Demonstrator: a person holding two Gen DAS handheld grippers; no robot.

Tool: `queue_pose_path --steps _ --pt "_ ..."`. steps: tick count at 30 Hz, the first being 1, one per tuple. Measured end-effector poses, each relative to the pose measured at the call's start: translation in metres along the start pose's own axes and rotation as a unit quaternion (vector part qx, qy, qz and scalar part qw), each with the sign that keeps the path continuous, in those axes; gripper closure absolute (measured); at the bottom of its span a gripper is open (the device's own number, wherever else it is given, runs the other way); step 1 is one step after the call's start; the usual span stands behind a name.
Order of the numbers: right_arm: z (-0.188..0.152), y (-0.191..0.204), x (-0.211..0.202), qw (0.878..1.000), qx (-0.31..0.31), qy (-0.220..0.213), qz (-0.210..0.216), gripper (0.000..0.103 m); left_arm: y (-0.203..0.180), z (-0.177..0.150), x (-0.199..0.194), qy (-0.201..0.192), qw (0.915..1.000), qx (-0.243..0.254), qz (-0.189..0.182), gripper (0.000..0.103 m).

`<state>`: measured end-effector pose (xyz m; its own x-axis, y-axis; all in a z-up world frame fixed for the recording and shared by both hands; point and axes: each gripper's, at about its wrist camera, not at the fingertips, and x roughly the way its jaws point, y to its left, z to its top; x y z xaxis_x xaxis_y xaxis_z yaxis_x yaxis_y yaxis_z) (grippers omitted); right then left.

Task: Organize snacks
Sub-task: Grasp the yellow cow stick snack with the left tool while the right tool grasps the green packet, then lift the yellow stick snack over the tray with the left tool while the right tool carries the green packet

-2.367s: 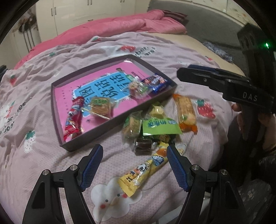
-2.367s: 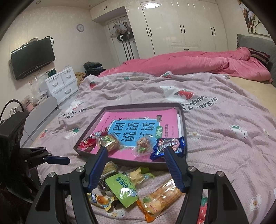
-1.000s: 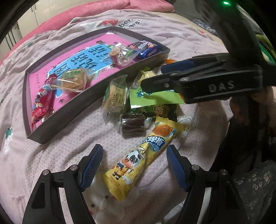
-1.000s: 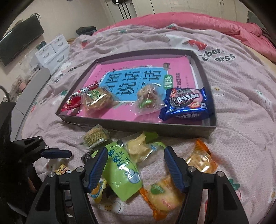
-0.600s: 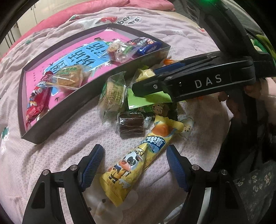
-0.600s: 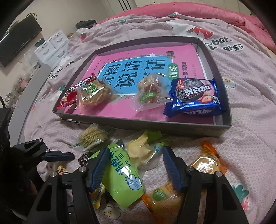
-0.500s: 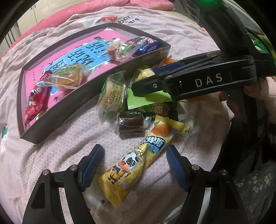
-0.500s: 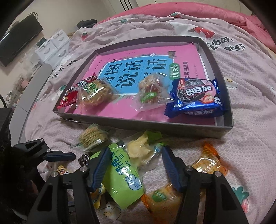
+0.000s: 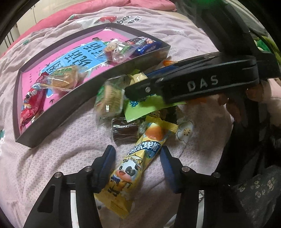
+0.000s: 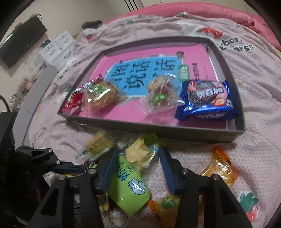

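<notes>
A dark tray with a pink book inside lies on the bed and holds several wrapped snacks. Loose snacks lie in front of it. My left gripper is open, its fingers either side of a long yellow cow-print packet. My right gripper is open around a pale yellow wrapped snack lying on a green packet. It shows as a black arm marked DAS in the left wrist view.
Near the left gripper lie a dark chocolate piece and a round green-wrapped cake. An orange packet lies right of the right gripper. A pink quilt covers the far bed; white drawers stand beyond.
Both grippers have moved down and forward onto the loose snacks. The left fingers have narrowed around the yellow packet; the right now straddles the pale yellow snack.
</notes>
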<state>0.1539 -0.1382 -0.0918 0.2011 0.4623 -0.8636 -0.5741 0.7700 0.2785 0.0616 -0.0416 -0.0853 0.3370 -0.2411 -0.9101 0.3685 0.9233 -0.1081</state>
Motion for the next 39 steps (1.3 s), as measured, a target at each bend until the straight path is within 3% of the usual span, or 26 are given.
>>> queue_pose_path --steps 3,5,7,8,15,28,39 --pt "0.000 0.007 0.002 1.000 -0.015 -0.001 -0.015 0.048 -0.001 0.000 0.001 -0.001 1.0000 -0.003 0.001 0.048" --pt "0.000 0.006 0.001 1.000 -0.014 -0.007 -0.012 0.055 -0.001 0.001 0.002 -0.001 1.0000 -0.004 0.000 0.049" --pt "-0.001 0.003 -0.003 1.000 -0.011 -0.015 -0.004 0.060 -0.001 0.001 0.002 -0.002 1.0000 -0.006 -0.002 0.054" --pt "-0.001 0.003 -0.006 1.000 -0.011 -0.020 0.000 0.067 -0.001 0.001 0.002 -0.003 1.0000 -0.008 -0.005 0.059" --pt "-0.004 0.016 -0.022 0.997 -0.049 -0.056 -0.004 0.068 0.000 0.001 -0.003 -0.010 0.9998 -0.017 -0.009 0.085" --pt "-0.001 -0.007 -0.066 0.991 -0.015 -0.133 -0.011 0.068 -0.002 -0.002 -0.018 -0.022 0.9984 -0.031 -0.042 0.088" --pt "0.001 -0.008 -0.093 0.982 -0.011 -0.191 0.002 0.068 0.005 -0.001 -0.060 -0.077 0.9947 -0.057 -0.036 0.088"
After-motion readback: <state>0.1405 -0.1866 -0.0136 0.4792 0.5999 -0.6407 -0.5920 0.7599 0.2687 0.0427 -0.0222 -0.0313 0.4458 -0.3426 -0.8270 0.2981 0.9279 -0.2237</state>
